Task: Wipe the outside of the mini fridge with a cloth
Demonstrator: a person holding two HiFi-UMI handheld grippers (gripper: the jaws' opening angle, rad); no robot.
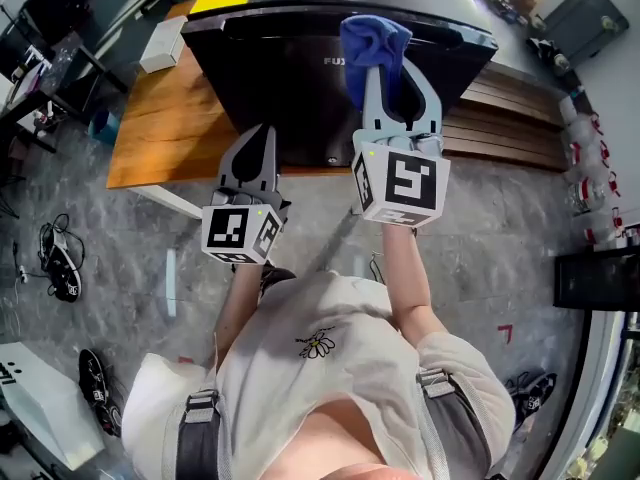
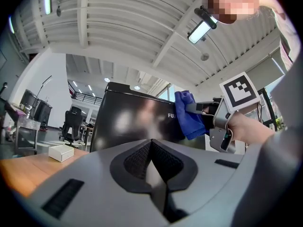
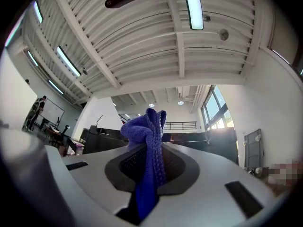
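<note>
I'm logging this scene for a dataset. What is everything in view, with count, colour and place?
mini fridge: one, black, on the table
table: one, brown wood, under the fridge
cloth: one, blue, at the fridge's upper front
box: one, white, on the table left of the fridge
sheet: one, yellow, beyond the fridge's far left corner
shoes: several, dark, on the floor
office chair: one, black, background
left tool: one, grey, shut, empty
right tool: one, grey, shut on the cloth
person: one, white T-shirt, facing the table
</note>
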